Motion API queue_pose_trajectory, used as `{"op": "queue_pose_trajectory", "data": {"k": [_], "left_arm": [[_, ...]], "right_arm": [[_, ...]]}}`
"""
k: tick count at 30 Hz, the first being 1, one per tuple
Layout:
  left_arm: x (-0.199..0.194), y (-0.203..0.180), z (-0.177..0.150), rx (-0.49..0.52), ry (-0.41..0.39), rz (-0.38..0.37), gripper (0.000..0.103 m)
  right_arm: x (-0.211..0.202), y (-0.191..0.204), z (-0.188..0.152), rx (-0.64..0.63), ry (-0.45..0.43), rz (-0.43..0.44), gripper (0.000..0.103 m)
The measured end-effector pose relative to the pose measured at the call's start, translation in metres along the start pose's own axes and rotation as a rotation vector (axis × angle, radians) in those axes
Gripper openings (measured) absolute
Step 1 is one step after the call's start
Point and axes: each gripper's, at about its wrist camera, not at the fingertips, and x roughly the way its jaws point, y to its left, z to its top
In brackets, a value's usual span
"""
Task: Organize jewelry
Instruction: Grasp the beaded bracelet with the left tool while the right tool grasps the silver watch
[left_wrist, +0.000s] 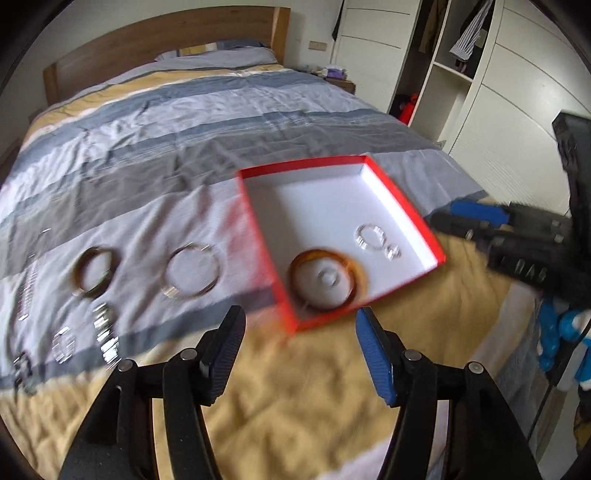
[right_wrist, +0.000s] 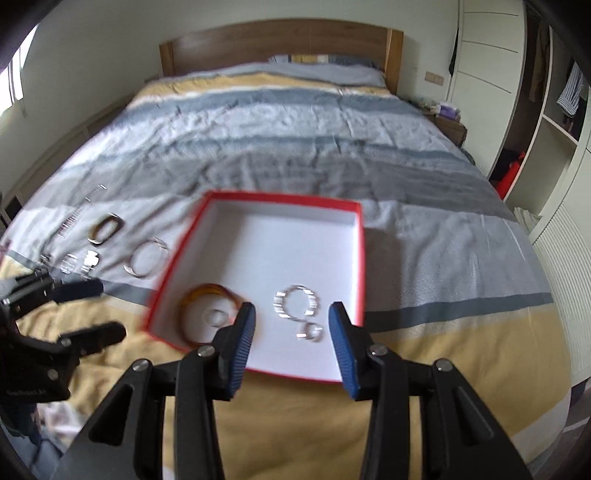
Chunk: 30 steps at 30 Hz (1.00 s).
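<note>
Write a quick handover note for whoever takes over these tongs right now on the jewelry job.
Left tongs: open, empty, near the red box.
Right tongs: open, empty, over the box's near edge.
Done, in the box: amber bangle with a small ring inside it, silver bracelet, small silver piece.
Left, on the bedspread beside the box: dark bangle, silver bangle, several small silver pieces.

You had a box (right_wrist: 354, 258) with red walls and a white floor. In it lay an amber-orange bangle (right_wrist: 207, 295) and silver rings (right_wrist: 295, 301). The bed's cover (right_wrist: 295, 122) ran in grey, pale blue, white and mustard-yellow stripes; its headboard (right_wrist: 280, 44) was brown wood. Each black hand-held gripper (right_wrist: 291, 328) carried ribbed blue pads (right_wrist: 242, 347). On the cover lay a silver bangle (left_wrist: 192, 271) and a dark brownish one (left_wrist: 92, 273).
</note>
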Motion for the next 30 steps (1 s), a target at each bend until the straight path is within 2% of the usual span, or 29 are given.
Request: {"op": "queue_pose_trajectory", "data": {"k": [6, 12, 18, 24, 30], "left_arm": [[-0.072, 0.051, -0.037, -0.064, -0.048, 0.095, 0.062], [-0.148, 0.116, -0.074, -0.149, -0.121, 0.225, 0.069], [-0.198, 0.17, -0.102, -0.229, -0.157, 0.312, 0.077], [-0.207, 0.211, -0.122, -0.314, -0.168, 0.356, 0.079], [-0.173, 0.243, -0.137, -0.4, -0.13, 0.36, 0.08]], "right_arm": [[-0.04, 0.057, -0.006, 0.01, -0.07, 0.09, 0.04], [-0.063, 0.109, -0.012, -0.014, -0.101, 0.161, 0.039], [-0.078, 0.147, -0.014, -0.025, -0.127, 0.202, 0.039], [-0.074, 0.175, -0.011, -0.039, -0.117, 0.232, 0.039], [-0.039, 0.207, -0.012, -0.075, -0.049, 0.265, 0.039]]}}
